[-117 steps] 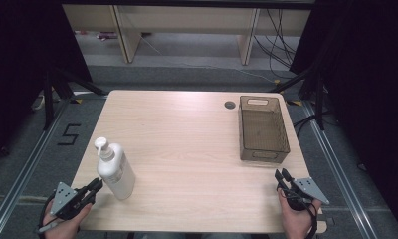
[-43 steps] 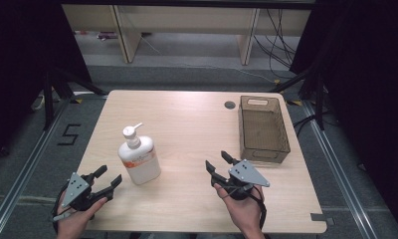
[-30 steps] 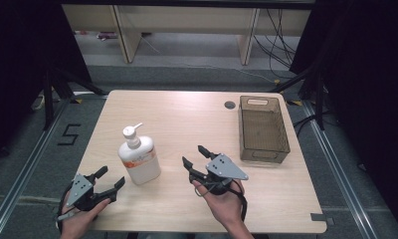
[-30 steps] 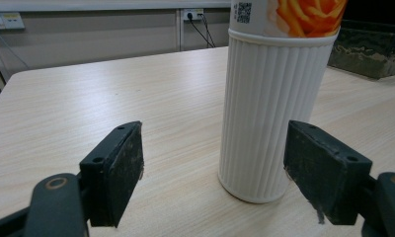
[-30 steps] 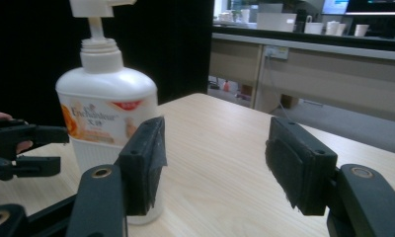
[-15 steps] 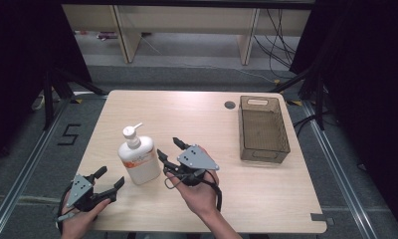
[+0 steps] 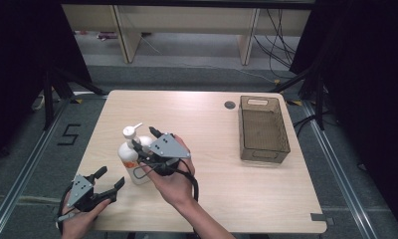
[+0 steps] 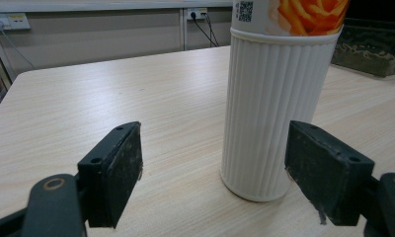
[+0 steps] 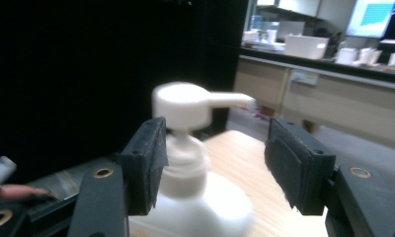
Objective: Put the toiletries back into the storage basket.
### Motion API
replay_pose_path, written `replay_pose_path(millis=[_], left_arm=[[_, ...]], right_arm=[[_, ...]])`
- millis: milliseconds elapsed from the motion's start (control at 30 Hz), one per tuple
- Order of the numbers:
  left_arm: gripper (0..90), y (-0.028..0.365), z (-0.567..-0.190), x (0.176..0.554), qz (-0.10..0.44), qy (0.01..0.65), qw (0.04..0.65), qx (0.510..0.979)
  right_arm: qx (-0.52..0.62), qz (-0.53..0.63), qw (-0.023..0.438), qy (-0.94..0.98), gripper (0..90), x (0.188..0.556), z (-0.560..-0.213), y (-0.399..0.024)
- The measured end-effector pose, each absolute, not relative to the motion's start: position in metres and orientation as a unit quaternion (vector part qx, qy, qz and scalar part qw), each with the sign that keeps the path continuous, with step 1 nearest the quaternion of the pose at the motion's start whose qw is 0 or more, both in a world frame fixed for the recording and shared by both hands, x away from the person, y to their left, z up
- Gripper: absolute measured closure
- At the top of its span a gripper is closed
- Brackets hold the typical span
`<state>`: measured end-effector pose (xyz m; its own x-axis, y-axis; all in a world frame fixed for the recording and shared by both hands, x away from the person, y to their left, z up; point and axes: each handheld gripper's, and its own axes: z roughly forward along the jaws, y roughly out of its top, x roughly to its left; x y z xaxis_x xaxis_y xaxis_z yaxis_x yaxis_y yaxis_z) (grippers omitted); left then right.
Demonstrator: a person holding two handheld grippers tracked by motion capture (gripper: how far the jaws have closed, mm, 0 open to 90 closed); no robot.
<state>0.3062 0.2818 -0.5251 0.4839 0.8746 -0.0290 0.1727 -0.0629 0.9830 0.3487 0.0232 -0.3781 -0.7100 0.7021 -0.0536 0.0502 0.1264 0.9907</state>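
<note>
My right claw [image 7: 143, 144], spread wide, flanks the pump bottle's [image 7: 132, 162] neck; my left claw [image 7: 109, 178] gapes, and the brown bin [image 7: 263, 130] holds nothing.

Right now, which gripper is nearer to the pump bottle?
Right. The right gripper is at the pump bottle, its open jaws either side of the neck. The left gripper, also open, sits apart from it near the table's front edge.

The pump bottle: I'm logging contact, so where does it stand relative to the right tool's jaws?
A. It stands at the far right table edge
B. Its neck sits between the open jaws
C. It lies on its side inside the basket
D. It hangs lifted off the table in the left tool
B: in the right gripper view the pump bottle has its neck between the spread jaws of the right tool, with a gap on one side.
</note>
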Motion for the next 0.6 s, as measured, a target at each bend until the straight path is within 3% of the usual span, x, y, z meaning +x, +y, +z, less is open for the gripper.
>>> replay_pose_path(millis=[600], left_arm=[[21.8, 0.282, -0.525, 0.306, 0.314, 0.398, 0.557, 0.658]], right_arm=[[0.299, 0.585, 0.259, 0.708, 45.6, 0.355, -0.384, 0.061]])
